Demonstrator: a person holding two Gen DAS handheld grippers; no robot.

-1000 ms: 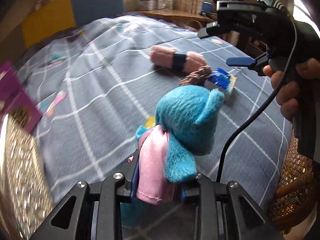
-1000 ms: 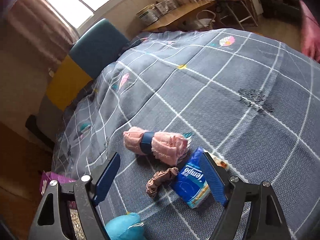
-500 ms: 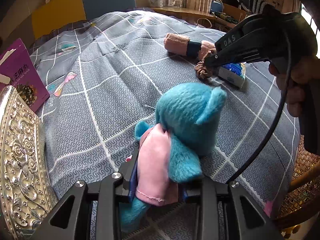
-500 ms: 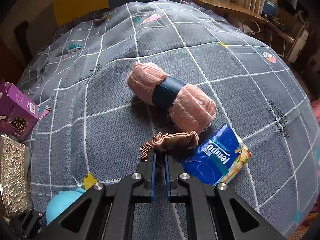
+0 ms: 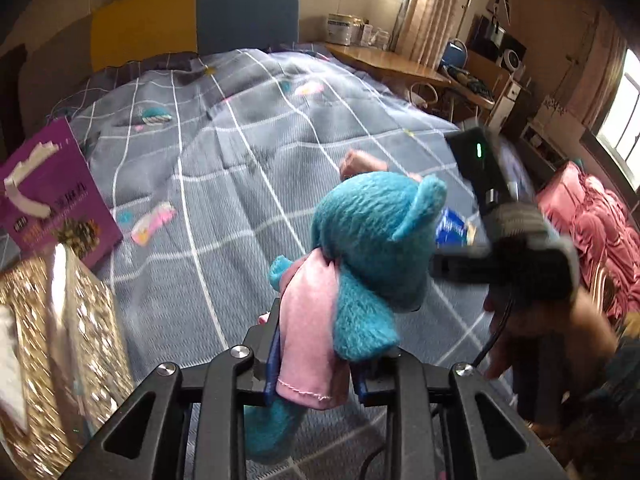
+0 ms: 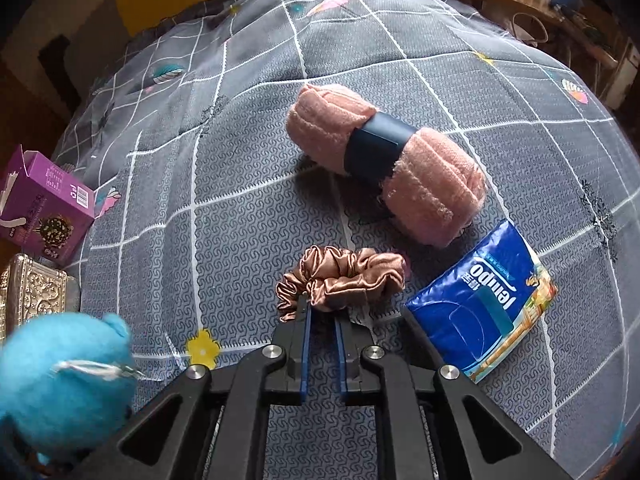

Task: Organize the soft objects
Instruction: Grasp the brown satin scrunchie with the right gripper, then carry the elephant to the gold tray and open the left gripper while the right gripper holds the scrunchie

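While the left claw (image 5: 316, 364) clamps a fuzzy blue plush (image 5: 372, 248), the right claw (image 6: 322, 320) pinches a shiny bronze scrunchie (image 6: 344, 276).

The supporting surface is a bed (image 6: 248, 184) covered with a grey quilt bearing a white grid pattern and small coloured motifs. A rolled pink towel (image 6: 384, 164) with a dark blue band lies on the quilt near its centre. Just in front of the towel lies a bronze satin scrunchie (image 6: 340, 280). To the right of the scrunchie lies a blue tissue pack (image 6: 480, 304). Well to the left of the towel, at the quilt's edge, lie a purple box (image 6: 40, 204) and an embossed metal tin (image 6: 32, 296).
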